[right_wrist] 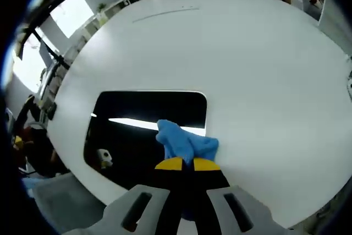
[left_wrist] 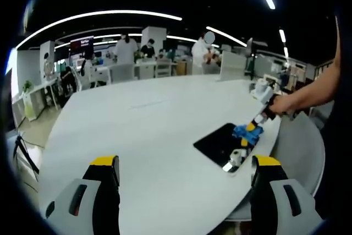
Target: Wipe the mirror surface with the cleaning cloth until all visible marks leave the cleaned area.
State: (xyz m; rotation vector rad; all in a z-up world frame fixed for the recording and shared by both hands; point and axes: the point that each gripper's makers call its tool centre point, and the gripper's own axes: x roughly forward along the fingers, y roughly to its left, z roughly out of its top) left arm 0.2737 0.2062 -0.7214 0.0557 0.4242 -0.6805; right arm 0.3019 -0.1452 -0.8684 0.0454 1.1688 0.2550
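My right tongs (right_wrist: 184, 164) clenched on blue cloth (right_wrist: 184, 142), pressing it on the mirror (right_wrist: 146, 108) near its right edge. Mirror lies flat at white worktop (right_wrist: 231, 53) edge. My left tongs (left_wrist: 184, 166) released, hovering over worktop.

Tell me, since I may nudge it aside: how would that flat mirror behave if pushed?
The mirror lies flat on the white table, so it would probably slide, not tip. Its glossy face looks slippery and likely fragile. The right gripper presses the blue cloth on it, possibly steadying it.
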